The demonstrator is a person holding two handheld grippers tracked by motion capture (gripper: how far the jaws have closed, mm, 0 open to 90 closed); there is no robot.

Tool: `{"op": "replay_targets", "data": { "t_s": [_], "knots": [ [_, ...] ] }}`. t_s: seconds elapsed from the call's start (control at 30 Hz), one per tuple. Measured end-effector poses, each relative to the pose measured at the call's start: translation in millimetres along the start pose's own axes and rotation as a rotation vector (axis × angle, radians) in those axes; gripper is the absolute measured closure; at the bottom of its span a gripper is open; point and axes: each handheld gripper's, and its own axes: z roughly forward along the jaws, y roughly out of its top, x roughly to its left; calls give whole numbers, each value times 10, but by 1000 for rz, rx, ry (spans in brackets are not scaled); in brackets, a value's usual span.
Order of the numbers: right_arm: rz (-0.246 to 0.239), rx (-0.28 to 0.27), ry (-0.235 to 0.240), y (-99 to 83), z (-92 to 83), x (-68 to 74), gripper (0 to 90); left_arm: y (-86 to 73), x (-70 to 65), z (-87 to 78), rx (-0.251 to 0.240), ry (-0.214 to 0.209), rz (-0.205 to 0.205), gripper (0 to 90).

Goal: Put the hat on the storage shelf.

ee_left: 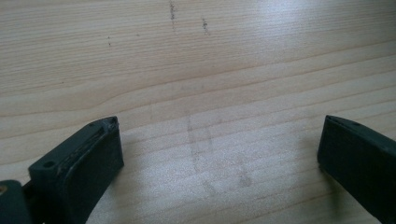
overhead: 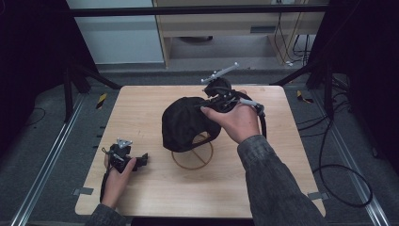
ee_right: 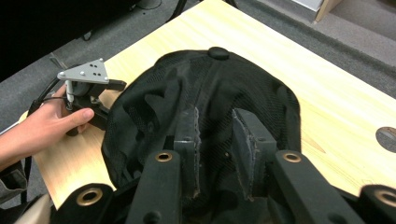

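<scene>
A black cap [overhead: 186, 122] sits tilted over a wooden ring stand [overhead: 193, 155] in the middle of the table. My right gripper [overhead: 205, 107] comes at it from the far right, and a hand wraps the gripper body. In the right gripper view the two jaws of the right gripper [ee_right: 215, 116] stand close together, with the cap's [ee_right: 224, 88] dark fabric pinched between them. My left gripper [overhead: 142, 159] rests low at the table's near left, apart from the cap. Its jaws are spread wide over bare wood, with the left gripper [ee_left: 219, 123] open and holding nothing.
The light wooden table [overhead: 141, 108] has rounded corners and a round hole [ee_right: 387, 137] near its edge. Black stand legs [overhead: 75, 75] flank the far corners. Cables [overhead: 348, 179] loop on the floor at the right. A wooden cabinet [overhead: 226, 23] stands behind.
</scene>
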Motion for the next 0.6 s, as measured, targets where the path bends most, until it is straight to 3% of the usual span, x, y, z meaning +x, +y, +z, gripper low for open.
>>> {"op": "replay_targets", "data": {
  "t_s": [0.6],
  "knots": [
    [37, -31, -24, -266, -238, -168, 718, 0, 0, 0, 0, 0, 0, 0]
  ]
}}
